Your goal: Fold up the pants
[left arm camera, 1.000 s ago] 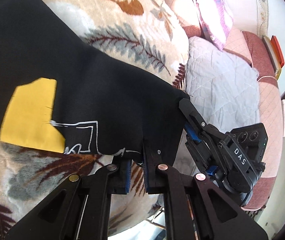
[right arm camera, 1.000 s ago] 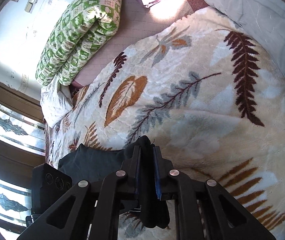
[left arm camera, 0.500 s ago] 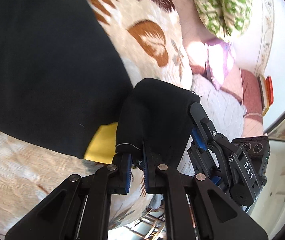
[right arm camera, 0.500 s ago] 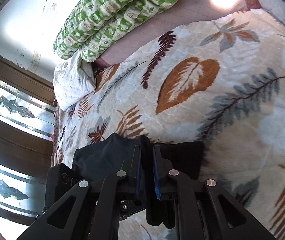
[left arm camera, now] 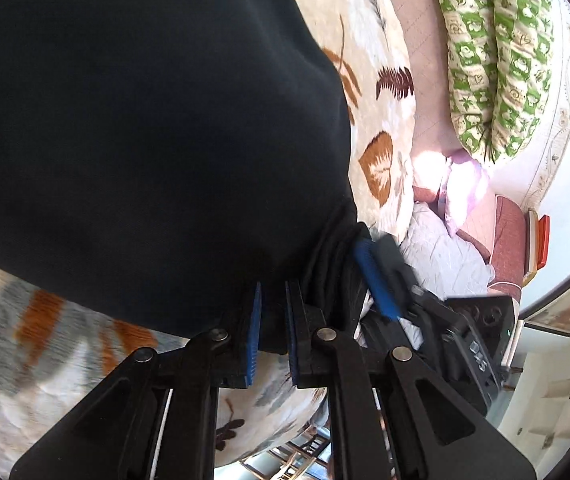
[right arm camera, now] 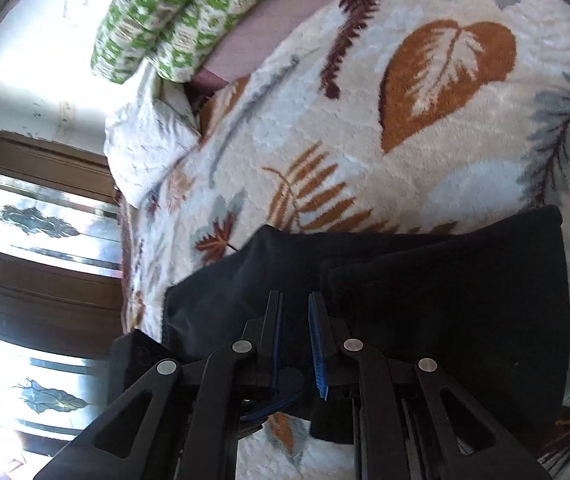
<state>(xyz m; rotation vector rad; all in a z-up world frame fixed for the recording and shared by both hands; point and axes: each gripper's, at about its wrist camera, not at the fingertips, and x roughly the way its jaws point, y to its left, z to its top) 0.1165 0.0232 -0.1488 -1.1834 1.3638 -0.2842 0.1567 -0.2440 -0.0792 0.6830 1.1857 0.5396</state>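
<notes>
Underneath, leaf-patterned blanket (right arm camera: 425, 128), green quilt (left arm camera: 497, 52)

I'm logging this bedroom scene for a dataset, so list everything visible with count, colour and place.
black fabric pants: one, black, folded on the blanket.
leaf-patterned fleece blanket: one, cream with brown and grey leaves, covering the bed.
green-and-white patterned quilt: one, rolled, at the bed's far end.
grey quilted cover: one, beside the blanket.
pink pillow: one, by the grey cover.
white crumpled cloth: one, under the quilt's end.
left gripper: black with blue pads, slightly parted, pants between the pads.
right gripper: black with blue pads, parted over the pants.
</notes>
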